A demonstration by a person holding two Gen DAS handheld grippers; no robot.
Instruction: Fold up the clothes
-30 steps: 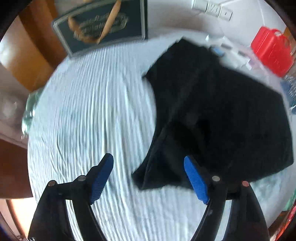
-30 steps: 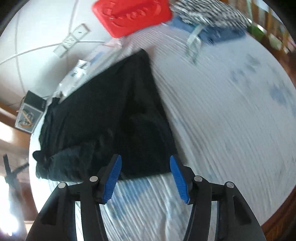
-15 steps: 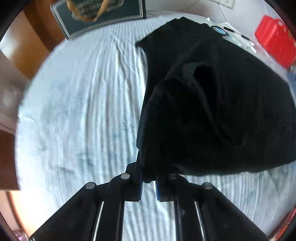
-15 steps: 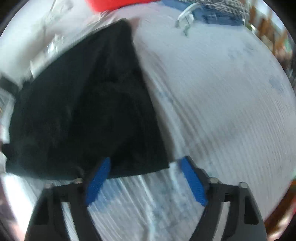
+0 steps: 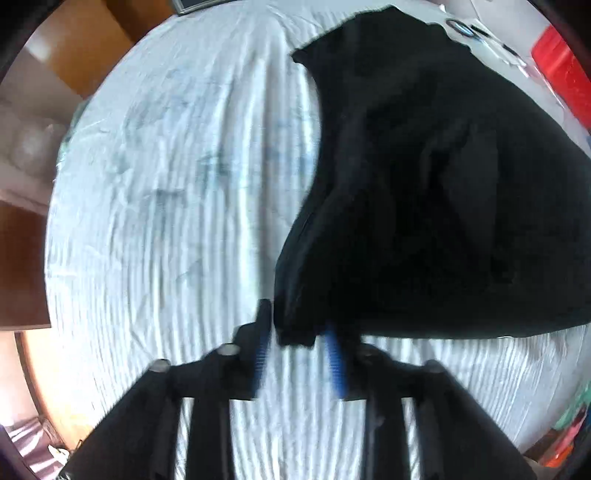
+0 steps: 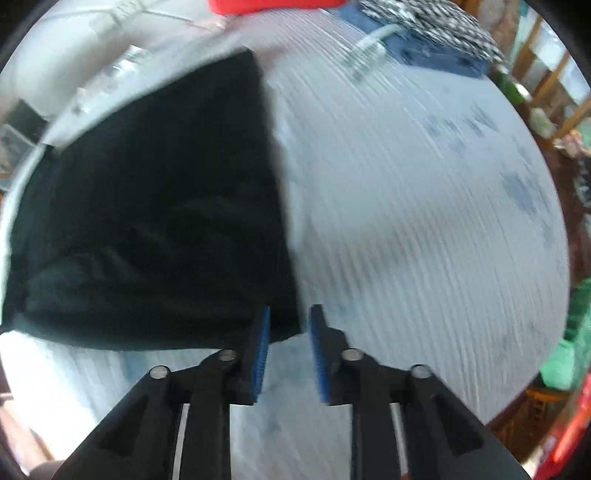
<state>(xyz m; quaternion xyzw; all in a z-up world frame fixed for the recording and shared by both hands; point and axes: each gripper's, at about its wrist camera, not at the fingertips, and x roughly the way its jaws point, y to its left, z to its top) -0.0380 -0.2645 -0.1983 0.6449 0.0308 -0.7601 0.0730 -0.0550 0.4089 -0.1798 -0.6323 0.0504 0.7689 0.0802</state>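
A black garment (image 5: 424, 184) lies folded over itself on the white ribbed cloth (image 5: 166, 221) that covers the table. My left gripper (image 5: 297, 347) points down at the garment's near left corner. That corner sits between the blue pads (image 5: 260, 354), and the jaws are opening with a gap on each side. In the right wrist view the same garment (image 6: 166, 203) fills the left half. My right gripper (image 6: 289, 332) stands over its near right corner. Its jaws are opening too, with the corner's tip between the pads but not pinched.
A red box (image 5: 565, 81) stands at the far right edge beside small items and a white wall. A stack of folded clothes (image 6: 432, 33), checkered on blue, lies at the far side. Wooden furniture (image 5: 74, 44) borders the left, and a green thing (image 6: 569, 347) the right edge.
My left gripper shut on the garment's left corner, moved it over the cloth, and its jaws have parted again. The right jaws have narrowed around the right corner.
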